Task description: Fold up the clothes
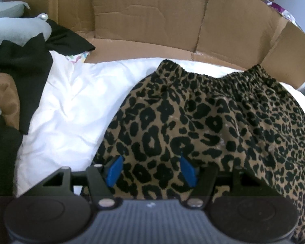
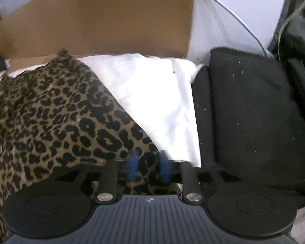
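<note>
A leopard-print skirt point(image 1: 203, 122) with an elastic waistband at the far end lies on a white sheet point(image 1: 71, 109). My left gripper point(image 1: 151, 168) is open, its blue fingertips point(image 1: 114, 169) spread wide over the skirt's near left part. In the right wrist view the skirt point(image 2: 50, 118) fills the left side. My right gripper point(image 2: 148, 167) sits at the skirt's near right corner with its blue fingers point(image 2: 133, 166) close together and skirt cloth between them. The view is blurred there.
Cardboard walls point(image 1: 152, 20) stand behind the sheet. A pile of black and tan clothes point(image 1: 16, 77) lies at the left. A folded black garment point(image 2: 254, 118) lies right of the sheet point(image 2: 162, 101). Dark bags and cables point(image 2: 294, 40) are at the far right.
</note>
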Available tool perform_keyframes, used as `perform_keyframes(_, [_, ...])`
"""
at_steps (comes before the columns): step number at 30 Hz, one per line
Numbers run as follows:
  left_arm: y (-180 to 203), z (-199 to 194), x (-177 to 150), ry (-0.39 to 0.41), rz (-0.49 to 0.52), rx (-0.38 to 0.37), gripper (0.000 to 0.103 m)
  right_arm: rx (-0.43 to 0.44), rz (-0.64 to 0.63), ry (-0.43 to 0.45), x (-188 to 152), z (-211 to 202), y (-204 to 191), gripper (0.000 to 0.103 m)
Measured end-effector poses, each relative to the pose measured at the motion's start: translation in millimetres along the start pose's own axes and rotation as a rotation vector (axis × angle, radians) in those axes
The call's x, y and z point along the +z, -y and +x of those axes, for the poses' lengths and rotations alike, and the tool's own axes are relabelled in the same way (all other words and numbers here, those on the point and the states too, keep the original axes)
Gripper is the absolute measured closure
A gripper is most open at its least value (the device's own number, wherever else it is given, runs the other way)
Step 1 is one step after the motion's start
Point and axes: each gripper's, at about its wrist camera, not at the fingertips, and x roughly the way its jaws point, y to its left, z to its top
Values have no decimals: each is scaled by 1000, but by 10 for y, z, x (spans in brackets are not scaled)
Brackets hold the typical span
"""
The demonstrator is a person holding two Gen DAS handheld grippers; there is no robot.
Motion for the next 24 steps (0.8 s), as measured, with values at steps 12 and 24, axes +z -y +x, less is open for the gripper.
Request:
perform_keyframes(12, [-55, -24, -28, -22, -3, 6, 37, -14, -108, 25, -73, -26, -138, 52])
perform_keyframes(24, [-162, -20, -111, -11, -137, 4, 37, -23, -80, -49, -122, 141, -36, 70])
